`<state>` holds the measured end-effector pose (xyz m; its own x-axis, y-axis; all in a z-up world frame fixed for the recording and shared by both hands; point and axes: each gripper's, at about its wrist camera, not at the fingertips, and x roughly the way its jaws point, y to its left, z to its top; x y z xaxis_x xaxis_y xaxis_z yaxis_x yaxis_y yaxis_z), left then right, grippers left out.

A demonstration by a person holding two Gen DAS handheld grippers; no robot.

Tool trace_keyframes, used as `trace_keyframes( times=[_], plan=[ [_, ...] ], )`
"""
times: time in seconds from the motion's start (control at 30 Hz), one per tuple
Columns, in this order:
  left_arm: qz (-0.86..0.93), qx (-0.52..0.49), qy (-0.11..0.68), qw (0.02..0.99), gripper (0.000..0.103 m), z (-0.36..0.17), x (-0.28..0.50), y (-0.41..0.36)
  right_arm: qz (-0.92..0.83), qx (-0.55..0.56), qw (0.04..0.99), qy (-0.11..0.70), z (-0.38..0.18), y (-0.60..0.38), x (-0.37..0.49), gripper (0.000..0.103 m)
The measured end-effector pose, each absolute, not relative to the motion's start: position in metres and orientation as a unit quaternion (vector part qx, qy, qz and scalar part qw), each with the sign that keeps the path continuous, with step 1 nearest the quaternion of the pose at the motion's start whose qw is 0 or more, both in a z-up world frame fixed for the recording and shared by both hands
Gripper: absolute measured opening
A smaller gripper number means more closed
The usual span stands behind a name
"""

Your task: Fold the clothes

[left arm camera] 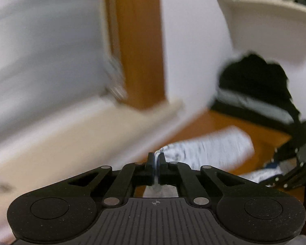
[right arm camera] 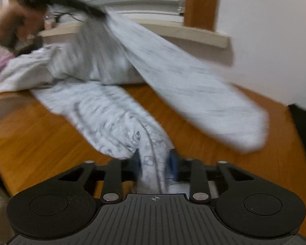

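Across the orange wooden bench (right arm camera: pixel 40 143), under a window sill (right arm camera: pixel 193 32), the pale printed garment (right arm camera: pixel 112 118) is lying, both grippers pinching it: left gripper (left arm camera: pixel 156 163) nearly closed, right gripper (right arm camera: pixel 155 163) clamping a thicker bunch. Only the left view is showing what may be a dark bag (left arm camera: pixel 255 77).

Left gripper (left arm camera: pixel 156 168) pinched tight on thin cloth (left arm camera: pixel 210 151); right gripper (right arm camera: pixel 155 163) clamped around bunched cloth (right arm camera: pixel 120 114).

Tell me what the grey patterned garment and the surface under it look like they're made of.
Garment: probably a soft, thin knit, cotton-like and matte; it drapes limply and bunches between the right gripper pads. Blur hides the weave.
Surface: looks like wood or wood-look laminate, orange-brown with a slight sheen and faint grain streaks; which one is unclear.
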<state>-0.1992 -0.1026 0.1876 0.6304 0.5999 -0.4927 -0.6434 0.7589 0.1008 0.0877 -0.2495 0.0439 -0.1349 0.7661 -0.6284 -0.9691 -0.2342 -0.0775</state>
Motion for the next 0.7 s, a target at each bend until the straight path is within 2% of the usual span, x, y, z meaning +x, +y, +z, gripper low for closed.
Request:
trace_keyframes(
  times=[0.17, 0.3, 0.37, 0.5, 0.6, 0.7],
  plan=[
    [0.395, -0.007, 0.219, 0.892, 0.003, 0.254, -0.232, -0.109, 0.695, -0.283, 0.65, 0.121, 0.066, -0.203, 0.101, 0.016],
    [0.414, 0.007, 0.195, 0.889, 0.003, 0.284, -0.245, -0.123, 0.648, -0.254, 0.714, 0.077, 0.091, -0.162, 0.107, 0.015],
    [0.415, 0.003, 0.188, 0.89, 0.003, 0.289, -0.248, -0.125, 0.622, -0.249, 0.737, 0.087, 0.097, -0.143, 0.112, 0.016],
    [0.401, -0.008, 0.195, 0.895, 0.003, 0.28, -0.24, -0.123, 0.623, -0.231, 0.732, 0.149, 0.096, -0.132, 0.119, 0.028],
    [0.385, -0.02, 0.206, 0.899, 0.003, 0.263, -0.227, -0.119, 0.655, -0.219, 0.707, 0.153, 0.099, -0.142, 0.103, 0.047],
    [0.377, -0.033, 0.214, 0.901, 0.003, 0.25, -0.216, -0.111, 0.684, -0.216, 0.681, 0.147, 0.107, -0.149, 0.074, 0.049]
  ],
)
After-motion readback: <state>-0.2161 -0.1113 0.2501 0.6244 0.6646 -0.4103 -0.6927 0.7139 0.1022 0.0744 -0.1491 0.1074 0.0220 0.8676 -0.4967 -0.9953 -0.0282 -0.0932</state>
